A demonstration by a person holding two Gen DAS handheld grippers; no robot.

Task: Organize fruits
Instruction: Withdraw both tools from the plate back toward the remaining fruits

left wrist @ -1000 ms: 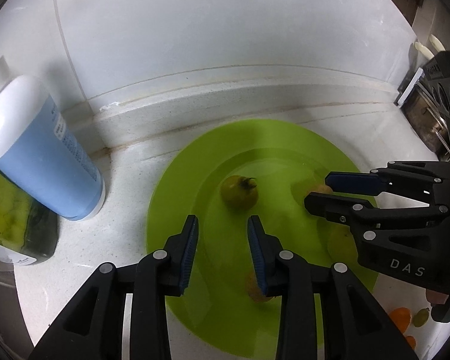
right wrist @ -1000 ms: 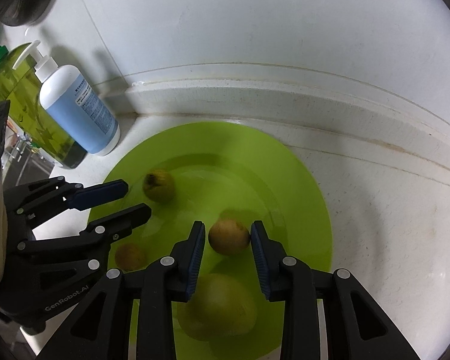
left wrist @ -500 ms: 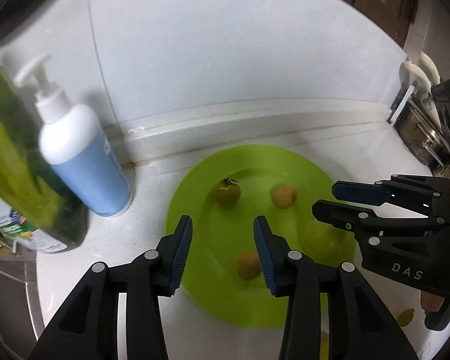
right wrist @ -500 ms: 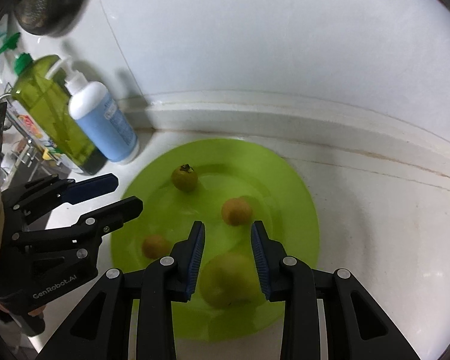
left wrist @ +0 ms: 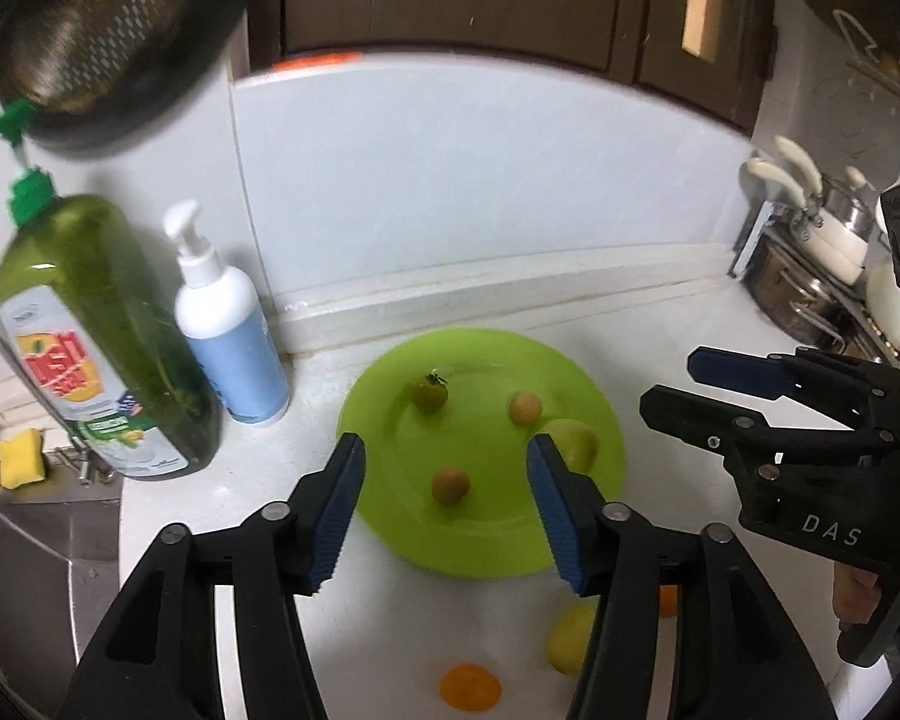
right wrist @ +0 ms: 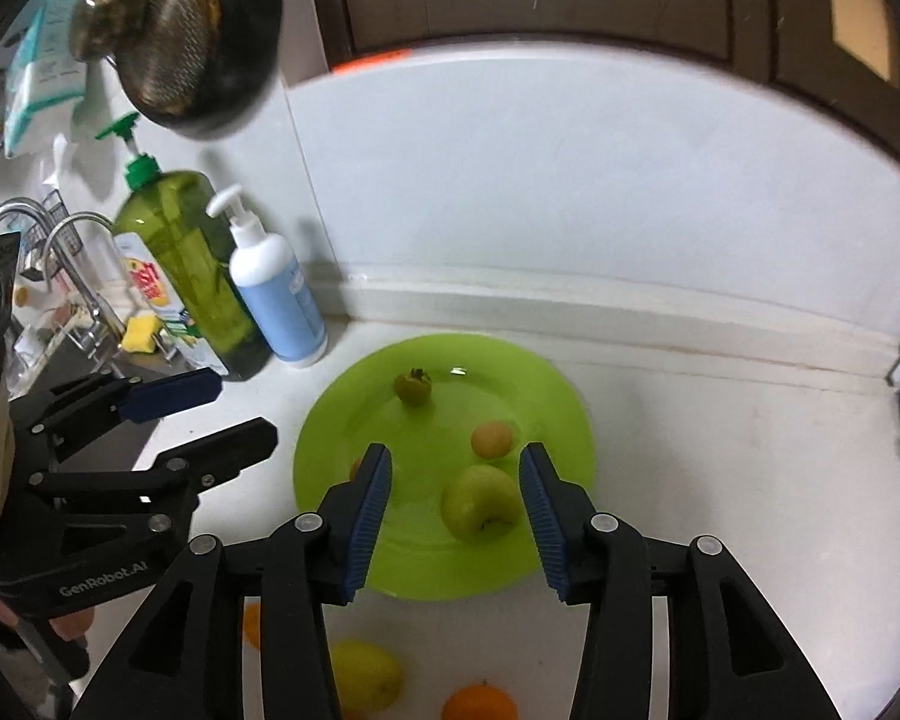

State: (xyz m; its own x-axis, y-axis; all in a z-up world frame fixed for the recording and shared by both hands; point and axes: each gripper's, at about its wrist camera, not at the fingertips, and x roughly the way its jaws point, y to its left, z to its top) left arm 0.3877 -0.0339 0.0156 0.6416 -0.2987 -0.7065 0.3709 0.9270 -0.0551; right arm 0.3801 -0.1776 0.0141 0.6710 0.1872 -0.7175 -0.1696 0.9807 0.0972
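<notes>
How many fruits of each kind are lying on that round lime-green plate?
Small green tomato with a stem: 1
Green apple: 1
Small round orange-brown fruits: 2
Total on the round lime-green plate: 4

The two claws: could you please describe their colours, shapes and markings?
Both are matte black angular frames with silver rivets and ribbed blue pads. The left claw reads "GenRobot.AI" on its side, the right claw "DAS".
</notes>
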